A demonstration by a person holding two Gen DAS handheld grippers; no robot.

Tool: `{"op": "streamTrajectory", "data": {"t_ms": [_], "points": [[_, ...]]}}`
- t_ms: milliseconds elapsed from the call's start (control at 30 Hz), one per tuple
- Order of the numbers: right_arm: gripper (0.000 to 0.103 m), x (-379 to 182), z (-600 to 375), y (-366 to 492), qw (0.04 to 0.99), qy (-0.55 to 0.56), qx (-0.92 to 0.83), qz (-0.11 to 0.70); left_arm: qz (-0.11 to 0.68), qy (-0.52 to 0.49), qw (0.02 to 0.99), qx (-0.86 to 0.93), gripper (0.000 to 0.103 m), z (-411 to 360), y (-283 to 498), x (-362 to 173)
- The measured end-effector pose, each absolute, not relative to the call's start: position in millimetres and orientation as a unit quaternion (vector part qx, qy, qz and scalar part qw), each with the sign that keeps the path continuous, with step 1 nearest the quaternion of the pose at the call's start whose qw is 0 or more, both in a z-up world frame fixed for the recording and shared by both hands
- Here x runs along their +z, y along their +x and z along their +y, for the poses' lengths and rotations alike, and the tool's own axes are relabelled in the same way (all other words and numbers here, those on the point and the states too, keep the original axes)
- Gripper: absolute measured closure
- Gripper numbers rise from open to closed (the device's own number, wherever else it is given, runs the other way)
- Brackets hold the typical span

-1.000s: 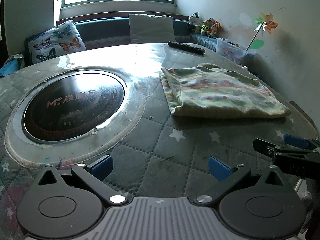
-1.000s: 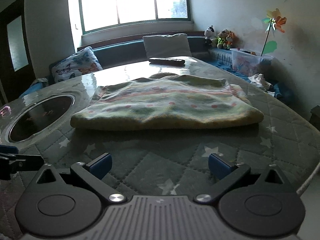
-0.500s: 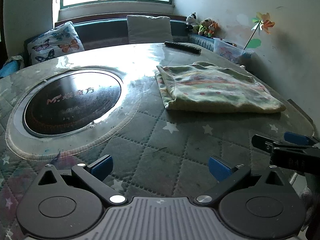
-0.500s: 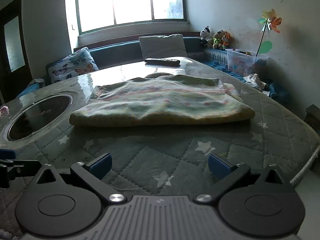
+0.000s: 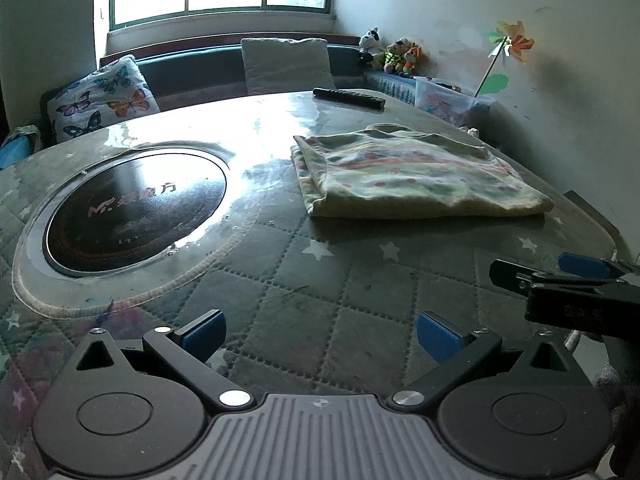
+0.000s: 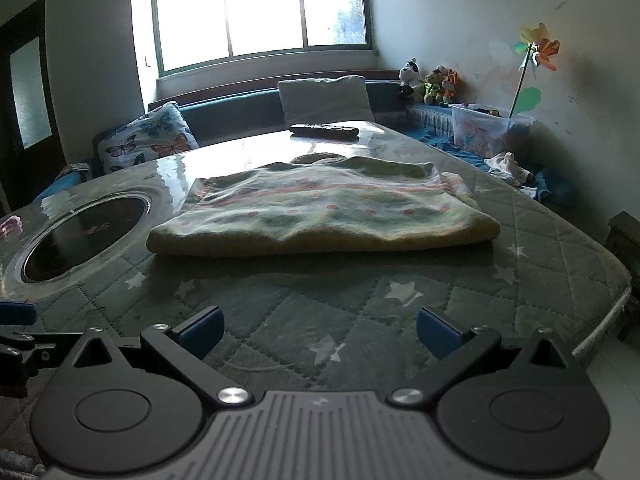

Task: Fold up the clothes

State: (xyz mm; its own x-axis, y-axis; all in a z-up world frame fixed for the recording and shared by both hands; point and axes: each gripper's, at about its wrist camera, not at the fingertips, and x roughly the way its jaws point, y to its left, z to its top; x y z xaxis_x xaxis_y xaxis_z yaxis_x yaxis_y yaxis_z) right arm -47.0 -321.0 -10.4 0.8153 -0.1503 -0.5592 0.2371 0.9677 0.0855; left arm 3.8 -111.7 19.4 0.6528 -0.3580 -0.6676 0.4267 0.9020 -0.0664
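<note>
left gripper and right gripper are hovering with jaws released, empty, near the folded garment lying on the bench; next fold probably wants both gripping matching corners evenly.

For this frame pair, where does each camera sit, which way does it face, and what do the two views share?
Left wrist: on the left gripper, low over the quilted table, facing the window; the round cooktop ahead-left, the right gripper at right.
Right wrist: on the right gripper, facing the folded garment head-on; the left gripper's fingers at left edge.
Shared: garment, cooktop, remote. Both jaws stand open.
</note>
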Motion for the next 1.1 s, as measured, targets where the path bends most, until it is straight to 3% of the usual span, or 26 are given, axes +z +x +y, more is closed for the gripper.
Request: {"op": "streamTrajectory", "data": {"t_ms": [1100], "points": [[0.000, -7.2, -322.5, -59.4, 0.952, 0.080, -0.103, 0.277, 0.342, 0.074, 0.909, -0.227, 0.000, -126.8, -11.7, 26.0]]}}
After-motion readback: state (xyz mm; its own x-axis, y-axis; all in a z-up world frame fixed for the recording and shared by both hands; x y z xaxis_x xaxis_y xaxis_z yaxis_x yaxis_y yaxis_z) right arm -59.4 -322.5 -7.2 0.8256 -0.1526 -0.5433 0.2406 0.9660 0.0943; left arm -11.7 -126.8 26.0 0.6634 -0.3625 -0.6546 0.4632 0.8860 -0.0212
